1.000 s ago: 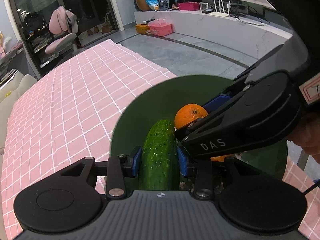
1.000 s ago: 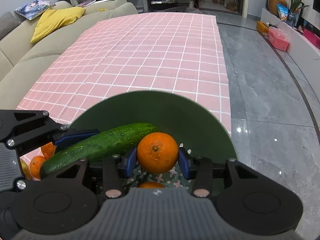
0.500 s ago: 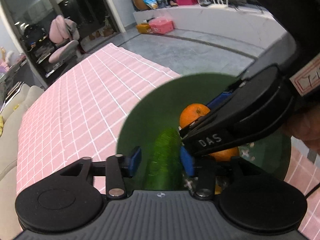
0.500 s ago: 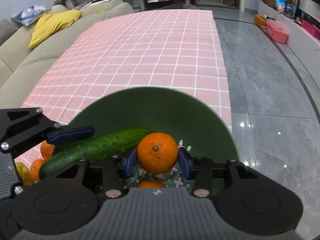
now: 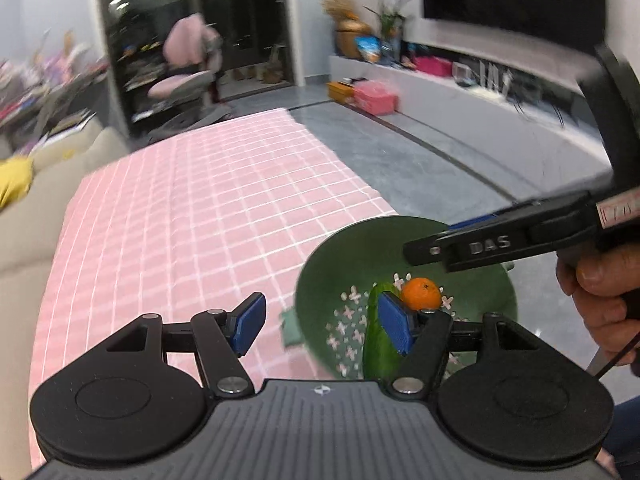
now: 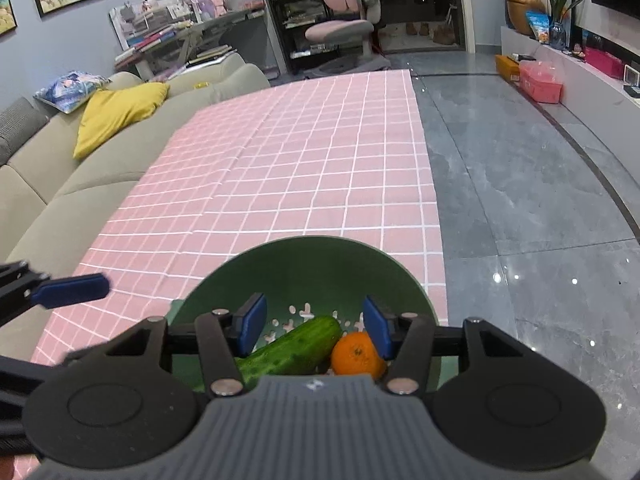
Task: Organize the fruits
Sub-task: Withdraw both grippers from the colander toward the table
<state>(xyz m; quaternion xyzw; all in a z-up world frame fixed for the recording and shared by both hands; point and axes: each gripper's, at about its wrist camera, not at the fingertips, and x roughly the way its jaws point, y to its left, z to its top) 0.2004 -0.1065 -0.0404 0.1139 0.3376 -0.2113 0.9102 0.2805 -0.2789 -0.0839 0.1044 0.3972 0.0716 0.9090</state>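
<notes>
A green bowl (image 6: pixel 304 268) with cross-shaped holes stands at the near right corner of the pink checked table; it also shows in the left wrist view (image 5: pixel 356 248). Inside lie a cucumber (image 6: pixel 288 350) and an orange (image 6: pixel 356 354), also seen from the left as the cucumber (image 5: pixel 374 344) and the orange (image 5: pixel 420 292). My left gripper (image 5: pixel 322 324) is open and empty, raised above the bowl's left rim. My right gripper (image 6: pixel 314 326) is open and empty above the bowl. The right gripper's body (image 5: pixel 500 242) crosses over the bowl in the left wrist view.
The pink checked tablecloth (image 6: pixel 300 168) stretches away from the bowl. A beige sofa (image 6: pixel 60 184) with a yellow cushion runs along its left side. Grey floor (image 6: pixel 520 184) lies to the right. The left gripper's blue fingertip (image 6: pixel 70 290) shows at left.
Both grippers have opened and lifted back. The cucumber left the left gripper and the orange left the right gripper; both now lie in the bowl.
</notes>
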